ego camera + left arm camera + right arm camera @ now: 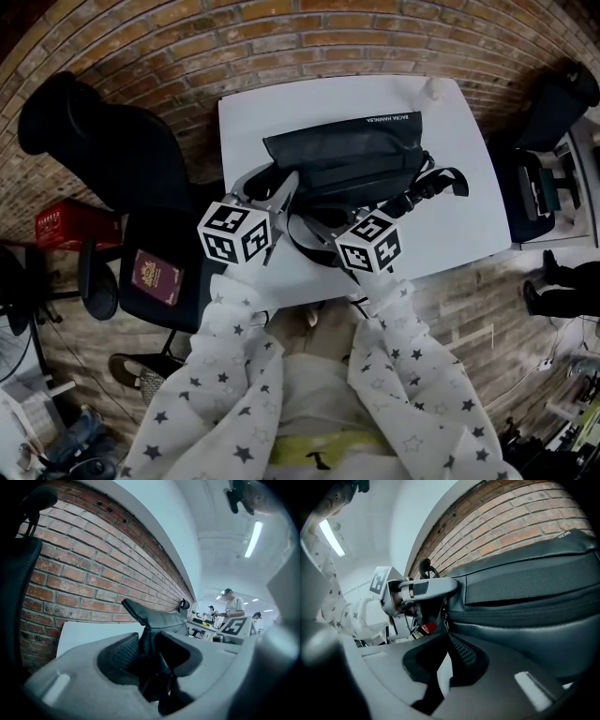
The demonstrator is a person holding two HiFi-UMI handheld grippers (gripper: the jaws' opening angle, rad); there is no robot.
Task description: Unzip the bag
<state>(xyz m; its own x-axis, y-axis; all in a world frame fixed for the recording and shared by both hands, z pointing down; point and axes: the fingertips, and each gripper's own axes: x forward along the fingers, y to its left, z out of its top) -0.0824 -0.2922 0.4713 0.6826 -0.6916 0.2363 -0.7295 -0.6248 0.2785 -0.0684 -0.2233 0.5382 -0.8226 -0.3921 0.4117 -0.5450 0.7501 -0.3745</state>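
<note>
A black bag (347, 159) lies flat on the white table (459, 225), its strap (452, 178) looping off to the right. My left gripper (277, 187) is at the bag's left end. In the left gripper view a fold of the bag (157, 620) stands pinched between its pads, so the left gripper (150, 663) is shut on the bag. My right gripper (412, 197) is at the bag's near right side. In the right gripper view the right gripper (446, 637) has its tips together at the small zipper pull (445, 619), on the zip line of the bag (525, 588).
A brick wall (84, 573) runs behind the table. A black office chair (94, 141) stands to the left, with a red booklet (155, 277) on its seat and a red crate (66, 225) beyond. Another chair and desk (544, 178) are on the right.
</note>
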